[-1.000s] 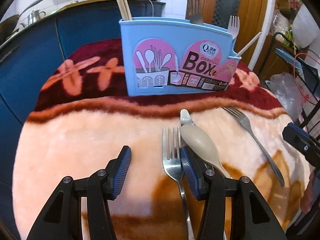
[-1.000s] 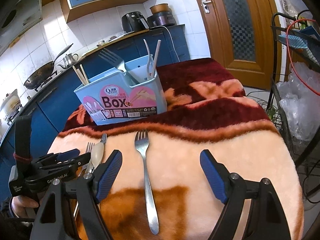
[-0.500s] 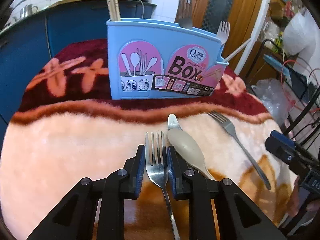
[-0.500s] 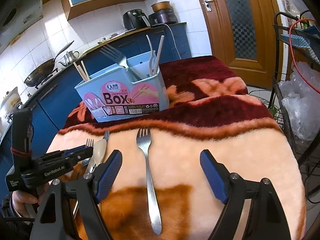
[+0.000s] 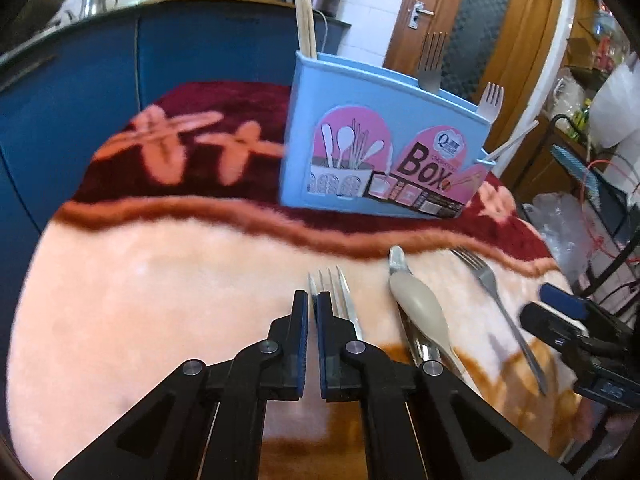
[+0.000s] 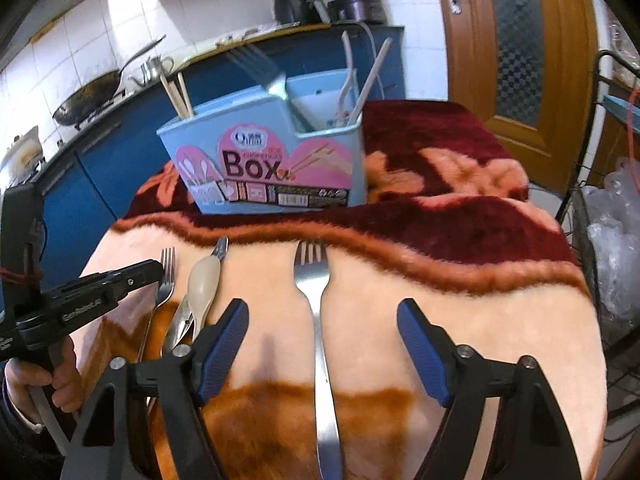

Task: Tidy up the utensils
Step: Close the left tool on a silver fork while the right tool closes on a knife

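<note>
A light blue utensil box (image 5: 384, 148) with a pink "Box" label stands on the dark red part of the blanket and holds chopsticks and forks; it also shows in the right wrist view (image 6: 272, 160). My left gripper (image 5: 312, 300) is shut on a steel fork (image 5: 340, 292), whose tines stick out past the pads. A beige-handled utensil (image 5: 418, 304) lies just right of it. My right gripper (image 6: 322, 316) is open, its fingers either side of a second fork (image 6: 316, 300) lying on the blanket. The left gripper shows in the right wrist view (image 6: 152, 270).
A fuzzy peach, brown and dark red blanket (image 5: 160, 280) covers the table. Blue kitchen cabinets (image 5: 180, 52) stand behind. A wire rack with plastic bags (image 6: 608, 220) stands at the right. A wooden door (image 6: 520, 32) is behind the table.
My left gripper has closed on the fork and swung left, tilting the view. My right gripper has moved forward over the second fork, still open.
</note>
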Tool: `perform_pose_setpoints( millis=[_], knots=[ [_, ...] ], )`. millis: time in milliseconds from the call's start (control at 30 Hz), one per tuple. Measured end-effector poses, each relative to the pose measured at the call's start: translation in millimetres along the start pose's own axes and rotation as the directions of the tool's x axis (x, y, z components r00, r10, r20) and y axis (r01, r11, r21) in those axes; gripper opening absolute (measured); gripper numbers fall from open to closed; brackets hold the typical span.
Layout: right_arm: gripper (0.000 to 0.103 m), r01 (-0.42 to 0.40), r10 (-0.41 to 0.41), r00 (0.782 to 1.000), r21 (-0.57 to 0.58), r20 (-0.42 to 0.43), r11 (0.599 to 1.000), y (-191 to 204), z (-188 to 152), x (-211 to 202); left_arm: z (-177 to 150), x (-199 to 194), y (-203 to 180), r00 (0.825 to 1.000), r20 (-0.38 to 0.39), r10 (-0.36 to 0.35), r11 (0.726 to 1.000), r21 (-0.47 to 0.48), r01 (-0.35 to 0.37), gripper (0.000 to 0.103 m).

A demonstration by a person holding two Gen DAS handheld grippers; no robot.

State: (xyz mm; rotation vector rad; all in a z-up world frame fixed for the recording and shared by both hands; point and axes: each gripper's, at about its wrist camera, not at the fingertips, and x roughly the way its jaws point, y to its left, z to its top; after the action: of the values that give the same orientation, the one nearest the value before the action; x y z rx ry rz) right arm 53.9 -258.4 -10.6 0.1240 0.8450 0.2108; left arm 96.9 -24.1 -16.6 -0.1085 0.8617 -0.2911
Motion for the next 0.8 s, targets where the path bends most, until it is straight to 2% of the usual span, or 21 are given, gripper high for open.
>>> perform_pose_setpoints(
  millis=[200, 267, 567, 633, 700, 800],
  knots=[
    [0.056, 0.001, -0.004, 0.998, -0.048, -0.065, 0.999, 6, 5, 17, -1, 2, 0, 0.998, -0.040, -0.054, 0.999, -0.004, 0.054, 0.005],
    [0.053, 0.002, -0.006, 0.997, -0.058, -0.071, 0.998, 7, 8, 19, 0, 5, 2, 0.996, -0.052, -0.077, 0.997, -0.017, 0.076, 0.010],
    [0.052, -0.103, 0.102, 0.990, -0.009, -0.099, 0.995, -2, 20, 27, 8, 15, 3, 0.989, -0.083, -0.126, 0.992, -0.014, 0.125, 0.017],
    [0.048, -0.115, 0.114, 0.988, 0.003, -0.105, 0.993, -6, 21, 28, 10, 17, 3, 0.986, -0.092, -0.140, 0.990, -0.015, 0.139, 0.020],
    [0.037, -0.119, 0.120, 0.987, 0.019, -0.109, 0.993, -10, 24, 30, 12, 19, 0, 0.987, -0.097, -0.131, 0.991, 0.005, 0.132, 0.021],
    [0.027, -0.140, 0.143, 0.983, 0.037, -0.115, 0.990, -12, 26, 33, 14, 21, -7, 0.988, -0.100, -0.117, 0.992, 0.044, 0.122, 0.024]
  ],
)
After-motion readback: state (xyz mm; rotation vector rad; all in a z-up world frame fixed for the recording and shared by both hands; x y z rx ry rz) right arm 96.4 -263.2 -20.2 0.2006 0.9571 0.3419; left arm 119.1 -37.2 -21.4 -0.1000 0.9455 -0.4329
